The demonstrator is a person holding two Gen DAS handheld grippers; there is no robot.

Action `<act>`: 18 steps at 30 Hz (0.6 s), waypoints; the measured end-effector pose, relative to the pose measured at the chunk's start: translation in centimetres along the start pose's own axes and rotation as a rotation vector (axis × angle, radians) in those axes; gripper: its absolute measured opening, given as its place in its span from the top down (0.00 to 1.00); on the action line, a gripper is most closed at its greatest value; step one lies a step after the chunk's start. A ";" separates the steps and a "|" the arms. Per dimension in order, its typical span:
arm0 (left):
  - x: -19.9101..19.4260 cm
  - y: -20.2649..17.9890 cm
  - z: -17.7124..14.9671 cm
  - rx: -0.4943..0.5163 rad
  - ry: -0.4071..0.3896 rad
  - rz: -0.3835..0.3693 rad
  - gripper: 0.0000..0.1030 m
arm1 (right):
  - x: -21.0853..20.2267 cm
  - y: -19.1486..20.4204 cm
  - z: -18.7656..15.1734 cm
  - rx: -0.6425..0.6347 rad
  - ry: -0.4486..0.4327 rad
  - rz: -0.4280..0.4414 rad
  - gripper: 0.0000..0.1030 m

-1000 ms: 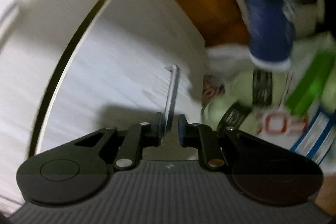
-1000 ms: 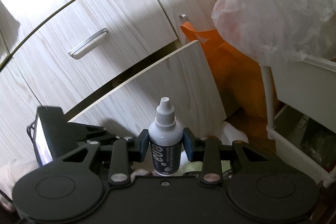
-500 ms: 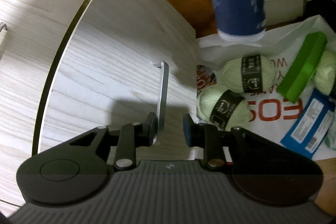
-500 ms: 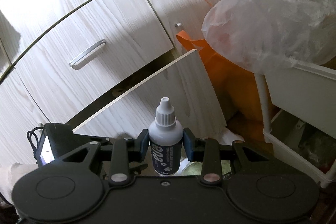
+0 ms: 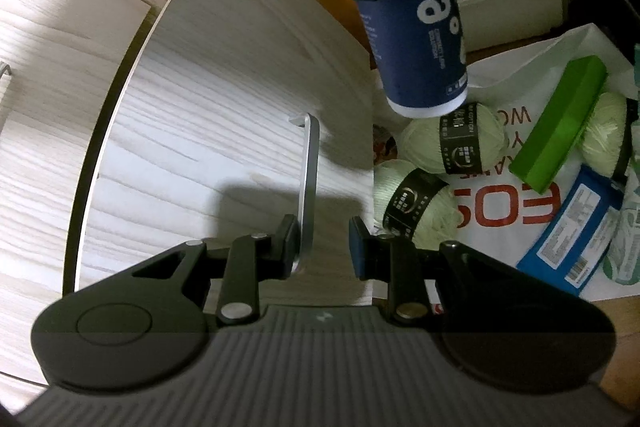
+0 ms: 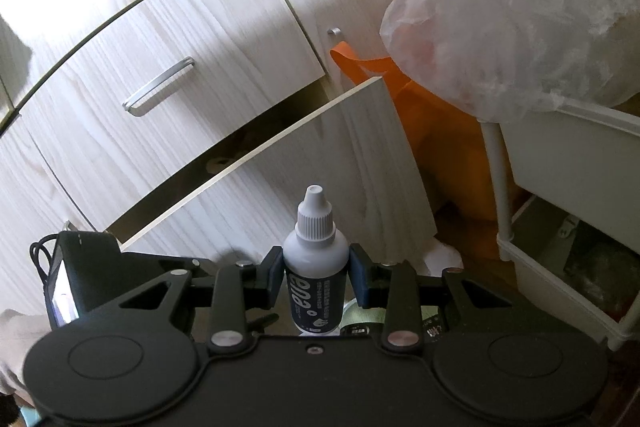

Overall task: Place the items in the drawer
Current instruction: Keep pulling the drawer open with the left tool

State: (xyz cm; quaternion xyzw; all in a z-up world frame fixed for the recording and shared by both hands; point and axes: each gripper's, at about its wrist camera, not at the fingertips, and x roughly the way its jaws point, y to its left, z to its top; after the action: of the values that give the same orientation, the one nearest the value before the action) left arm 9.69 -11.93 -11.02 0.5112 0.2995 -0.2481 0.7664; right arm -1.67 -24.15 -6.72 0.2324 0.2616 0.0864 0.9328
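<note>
my left fingers wide astride drawer handle | my right fingers holding dropper bottle before open drawer

Both tools are built alike: a matte black body with two large round housings at the near corners, each stamped with a shallow circular disc. From these, flat black link arms angle forward, pinned with silver rivets, one brass-toned on the left tongs. The fingers end in small blocks with dark blue pads. The left unit's near deck is ribbed grey plastic bearing a tiny pale mark at its centre. The right tongs have a smooth black deck with one small screw at the middle. At far left of that view sits a black box with a glowing screen and a looped black cable
</note>
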 end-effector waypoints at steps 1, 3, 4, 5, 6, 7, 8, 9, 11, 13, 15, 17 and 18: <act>0.0 0.0 0.1 0.015 0.009 -0.004 0.76 | 0.0 0.0 0.0 0.001 -0.001 -0.001 0.61; 0.1 -0.1 0.5 0.042 0.035 -0.012 0.76 | -0.1 -0.1 0.0 0.002 -0.001 -0.003 0.61; 0.1 -0.2 0.7 0.055 0.048 -0.016 0.76 | -0.1 -0.1 -0.1 0.002 -0.002 -0.005 0.61; 0.1 -0.2 0.8 0.072 0.054 -0.016 0.76 | -0.1 -0.2 -0.1 0.003 -0.002 -0.007 0.61; 0.2 -0.3 0.8 0.087 0.061 -0.015 0.76 | -0.1 -0.2 -0.1 0.004 -0.002 -0.009 0.61; 0.2 -0.3 0.8 0.090 0.063 -0.015 0.76 | -0.1 -0.3 -0.2 0.006 -0.002 -0.012 0.61; 0.2 -0.3 0.8 0.088 0.061 -0.017 0.76 | -0.1 -0.3 -0.2 0.010 -0.004 -0.015 0.61; 0.3 -0.2 0.8 0.085 0.060 -0.020 0.76 | -0.1 -0.4 -0.2 0.014 -0.005 -0.018 0.61; 0.3 0.1 0.7 0.057 0.049 -0.034 0.76 | -0.1 -0.6 -0.1 0.022 -0.009 -0.024 0.61; 0.3 0.1 0.6 0.043 0.036 -0.044 0.76 | -0.2 -0.8 0.0 0.037 -0.014 -0.023 0.61; 0.2 -0.1 0.4 0.039 0.022 -0.052 0.76 | -0.2 -0.8 0.2 0.046 -0.026 -0.017 0.61; 0.0 -0.4 0.6 0.040 0.024 -0.051 0.76 | -0.3 -0.6 0.2 0.036 -0.030 -0.024 0.61; -0.2 -0.4 0.7 0.038 0.026 -0.056 0.76 | -0.3 -0.6 0.3 0.035 -0.031 -0.027 0.61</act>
State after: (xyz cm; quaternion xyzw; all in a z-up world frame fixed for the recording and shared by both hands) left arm 9.42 -12.72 -10.97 0.5203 0.3190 -0.2682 0.7454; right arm -1.78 -24.85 -6.67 0.2464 0.2516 0.0658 0.9336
